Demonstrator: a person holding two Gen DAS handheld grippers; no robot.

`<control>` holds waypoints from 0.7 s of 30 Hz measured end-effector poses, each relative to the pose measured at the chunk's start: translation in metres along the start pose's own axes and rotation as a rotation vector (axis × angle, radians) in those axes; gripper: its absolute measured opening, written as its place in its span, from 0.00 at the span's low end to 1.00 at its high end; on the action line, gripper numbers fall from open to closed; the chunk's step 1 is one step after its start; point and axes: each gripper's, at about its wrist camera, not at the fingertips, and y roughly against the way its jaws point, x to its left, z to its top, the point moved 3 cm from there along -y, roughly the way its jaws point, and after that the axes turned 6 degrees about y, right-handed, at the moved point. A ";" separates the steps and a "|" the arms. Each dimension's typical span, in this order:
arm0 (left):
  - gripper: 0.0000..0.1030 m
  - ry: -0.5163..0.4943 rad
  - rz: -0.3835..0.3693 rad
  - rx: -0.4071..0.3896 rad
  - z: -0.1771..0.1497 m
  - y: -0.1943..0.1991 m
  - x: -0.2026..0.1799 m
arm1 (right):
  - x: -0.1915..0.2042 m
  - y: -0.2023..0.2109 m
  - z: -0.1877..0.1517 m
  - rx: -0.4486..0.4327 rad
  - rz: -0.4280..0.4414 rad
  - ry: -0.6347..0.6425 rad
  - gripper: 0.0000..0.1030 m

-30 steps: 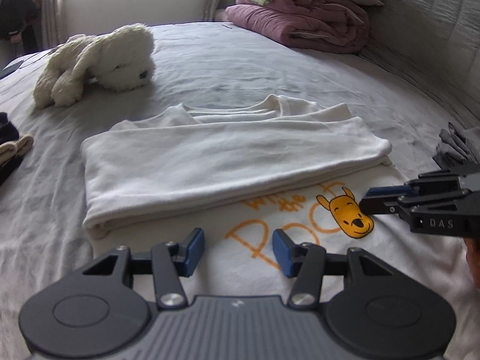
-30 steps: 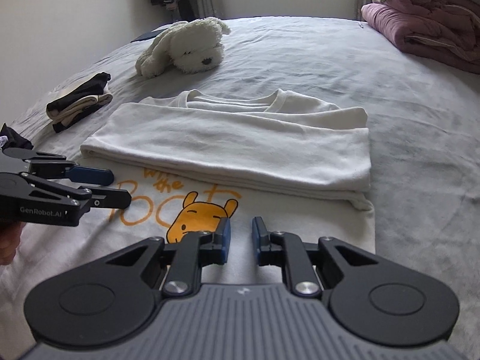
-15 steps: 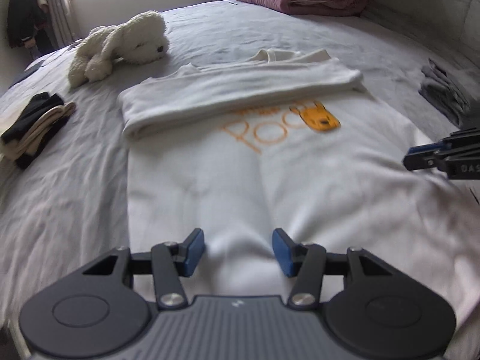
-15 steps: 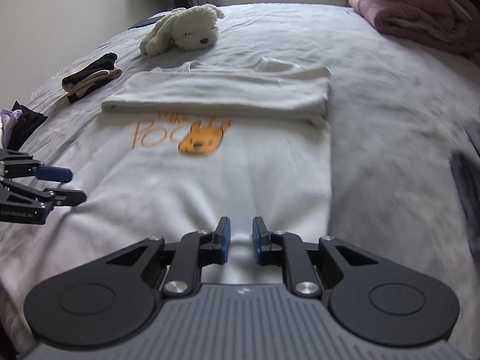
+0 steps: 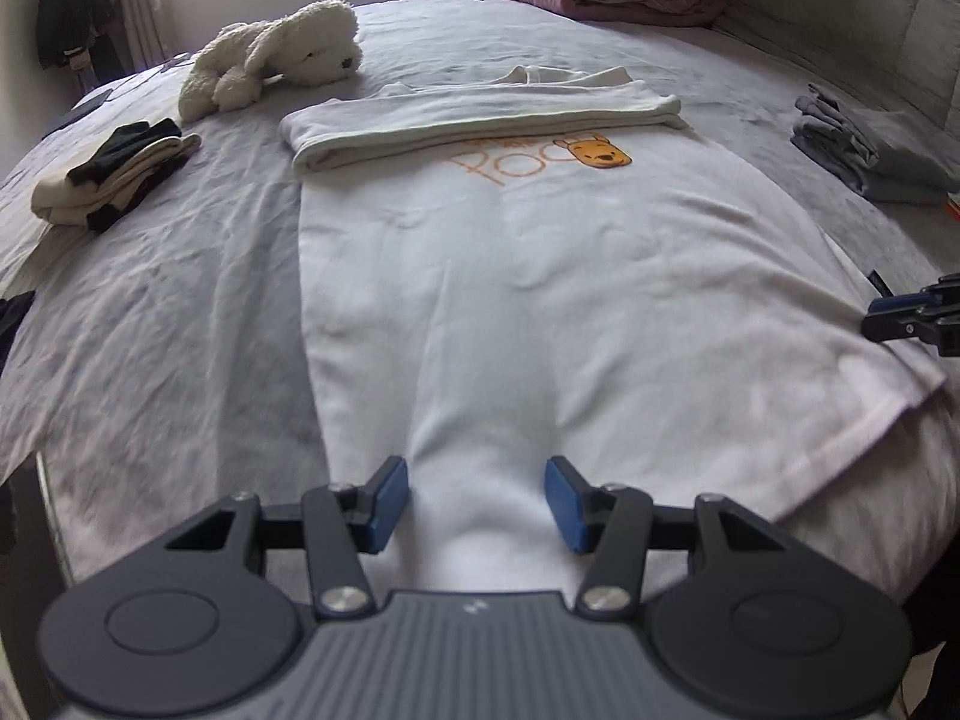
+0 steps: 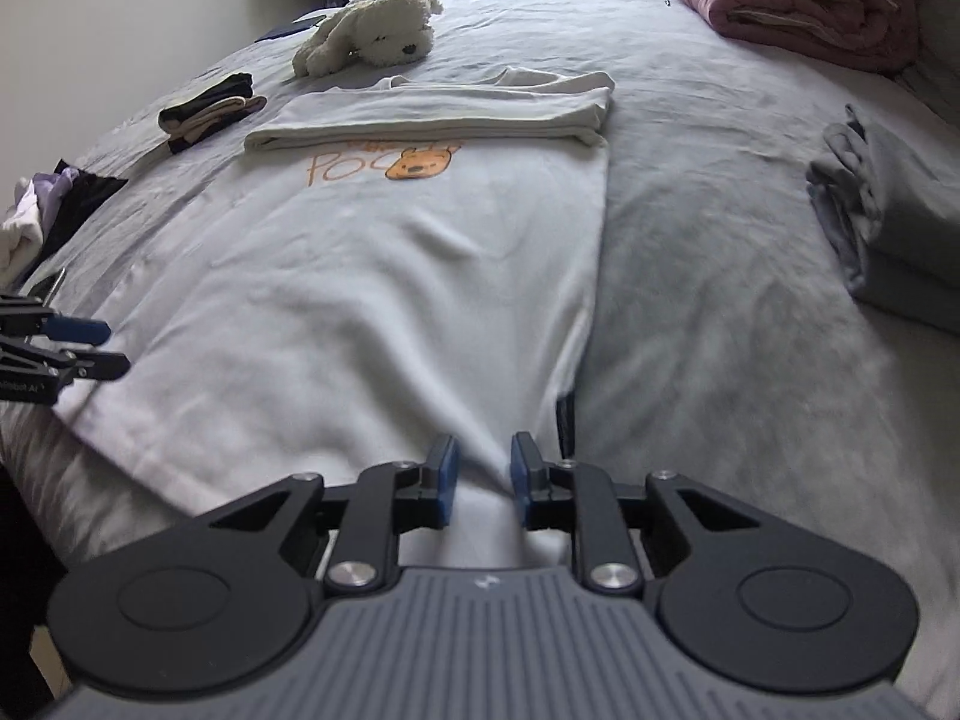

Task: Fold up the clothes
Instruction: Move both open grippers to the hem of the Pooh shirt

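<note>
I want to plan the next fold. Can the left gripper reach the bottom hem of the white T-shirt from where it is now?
Probably yes. The left gripper is open right above the hem of the white T-shirt, and nothing lies between them.

Plush dog (image 5: pixel 276 54), perhaps; maroon duvet (image 6: pixel 804 0).

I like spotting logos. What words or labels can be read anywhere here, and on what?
"Poo": orange letters on the white T-shirt, beside the bear face print; any smaller word above is hidden under the fold.
"…obot.AI": white print on the left gripper body, start cut off.
Nothing else readable.
</note>
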 end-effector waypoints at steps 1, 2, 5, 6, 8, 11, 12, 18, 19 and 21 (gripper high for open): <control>0.51 0.000 0.000 0.001 -0.004 0.003 0.000 | 0.001 0.002 -0.003 0.002 0.000 0.000 0.21; 0.51 0.001 0.002 0.002 -0.007 0.006 0.001 | 0.001 0.004 -0.005 0.005 -0.001 0.000 0.22; 0.51 0.009 0.010 0.003 -0.018 0.013 0.002 | 0.003 0.009 -0.012 0.013 -0.002 -0.001 0.24; 0.51 0.008 0.013 0.000 -0.022 0.016 0.002 | 0.003 0.011 -0.015 0.016 -0.002 -0.001 0.24; 0.51 0.013 0.017 -0.005 -0.029 0.022 0.002 | 0.004 0.015 -0.020 0.022 -0.003 -0.001 0.24; 0.51 0.020 0.017 -0.012 -0.034 0.028 0.005 | 0.006 0.021 -0.027 0.030 -0.003 -0.001 0.24; 0.51 0.017 0.019 -0.014 -0.036 0.029 0.005 | 0.007 0.022 -0.030 0.032 -0.004 -0.001 0.24; 0.51 -0.043 0.035 -0.010 -0.044 0.037 0.000 | 0.001 0.032 -0.036 0.064 0.017 -0.067 0.24; 0.51 -0.049 0.039 -0.014 -0.045 0.040 0.000 | 0.000 0.033 -0.037 0.070 0.020 -0.078 0.24; 0.52 -0.034 0.029 -0.044 -0.045 0.048 0.005 | -0.002 0.036 -0.039 0.080 0.027 -0.100 0.30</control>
